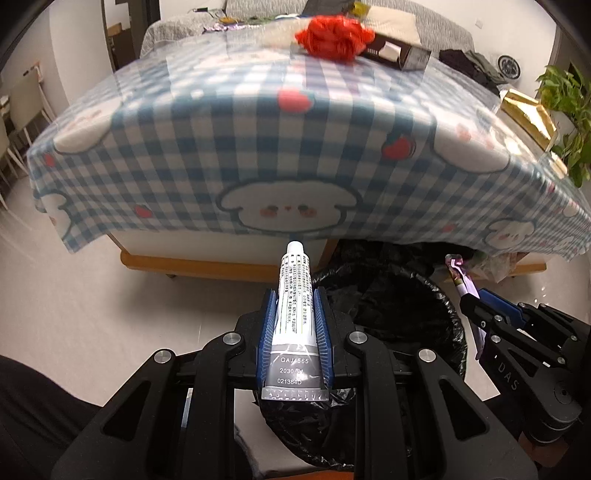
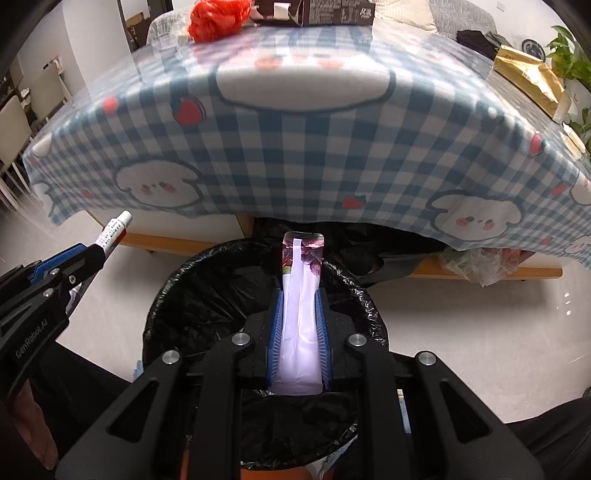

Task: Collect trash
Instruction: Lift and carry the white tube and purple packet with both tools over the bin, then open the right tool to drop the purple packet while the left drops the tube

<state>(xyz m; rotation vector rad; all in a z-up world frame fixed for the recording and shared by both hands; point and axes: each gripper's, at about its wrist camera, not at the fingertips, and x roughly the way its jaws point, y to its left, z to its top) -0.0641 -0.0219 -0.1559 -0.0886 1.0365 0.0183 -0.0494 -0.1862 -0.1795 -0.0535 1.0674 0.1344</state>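
My left gripper (image 1: 294,295) is shut on a white and grey tube (image 1: 293,310) with its cap pointing forward, held at the left rim of a bin lined with a black bag (image 1: 406,306). My right gripper (image 2: 300,295) is shut on a pale purple wrapper (image 2: 301,295) and holds it above the bin's black bag (image 2: 207,295). The left gripper with the tube (image 2: 112,229) shows at the left of the right wrist view. The right gripper with the wrapper (image 1: 460,275) shows at the right of the left wrist view.
A table with a blue checked cloth (image 1: 258,147) stands just behind the bin. On it lie a red mesh ball (image 1: 332,35), a dark carton (image 1: 399,53) and a gold bag (image 1: 524,114). A plant (image 1: 565,110) stands at the right. Chairs (image 2: 22,122) stand at the left.
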